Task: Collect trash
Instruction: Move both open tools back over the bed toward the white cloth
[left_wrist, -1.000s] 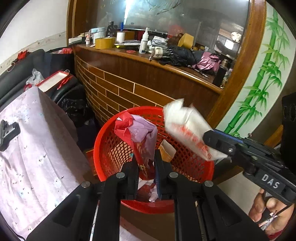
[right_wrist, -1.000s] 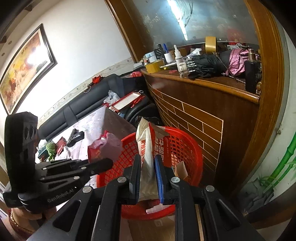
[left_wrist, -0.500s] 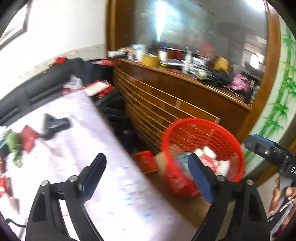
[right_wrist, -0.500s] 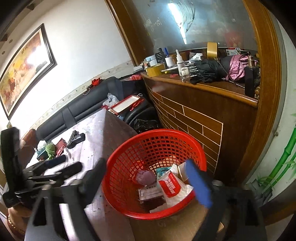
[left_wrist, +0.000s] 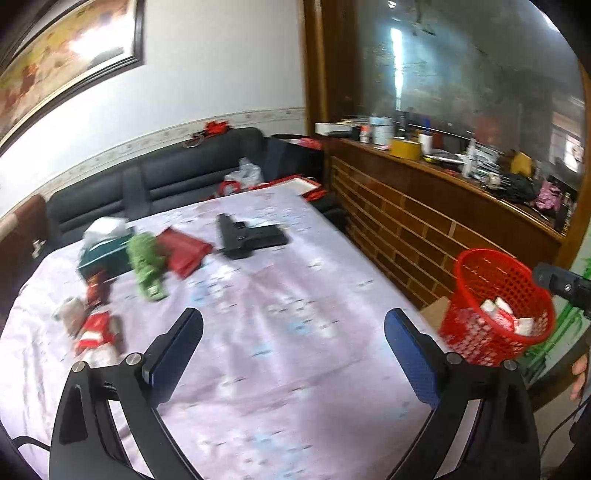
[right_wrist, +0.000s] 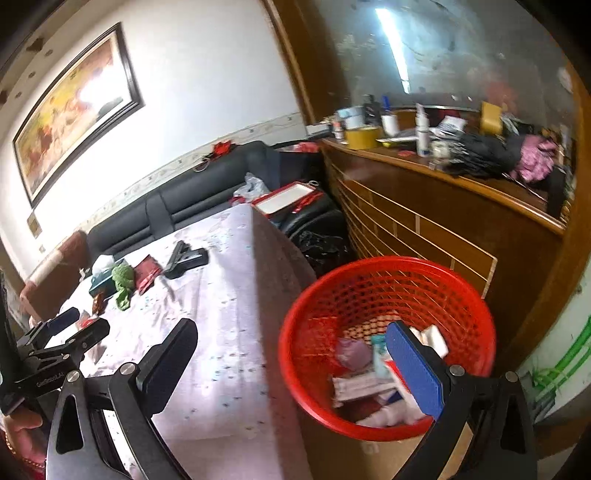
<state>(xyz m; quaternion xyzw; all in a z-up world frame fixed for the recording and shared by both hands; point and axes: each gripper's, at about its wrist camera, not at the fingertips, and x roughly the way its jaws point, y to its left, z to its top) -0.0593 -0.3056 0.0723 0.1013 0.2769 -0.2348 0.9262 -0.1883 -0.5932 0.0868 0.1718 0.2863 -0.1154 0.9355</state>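
The red mesh trash basket (right_wrist: 388, 280) stands on the floor right of the table and holds several wrappers and papers (right_wrist: 373, 384); it also shows in the left wrist view (left_wrist: 498, 273). My right gripper (right_wrist: 291, 365) is open and empty, over the basket's left rim. My left gripper (left_wrist: 293, 354) is open and empty above the pale tablecloth (left_wrist: 295, 295). It also shows at the left of the right wrist view (right_wrist: 74, 325). On the table's far left lie red-and-white wrappers (left_wrist: 96, 332), a green wrapper (left_wrist: 146, 266) and a red packet (left_wrist: 183, 247).
A black device (left_wrist: 247, 236) and a teal tissue box (left_wrist: 101, 251) lie on the table. A black sofa (left_wrist: 166, 177) runs behind it. A wooden counter (right_wrist: 443, 221) crowded with bottles and tape stands right, behind the basket. A cardboard box (right_wrist: 369, 454) sits under the basket.
Both grippers opened and dropped their wrappers into the basket. The left gripper then swung left over the table; the right stayed by the basket and shifted slightly left.
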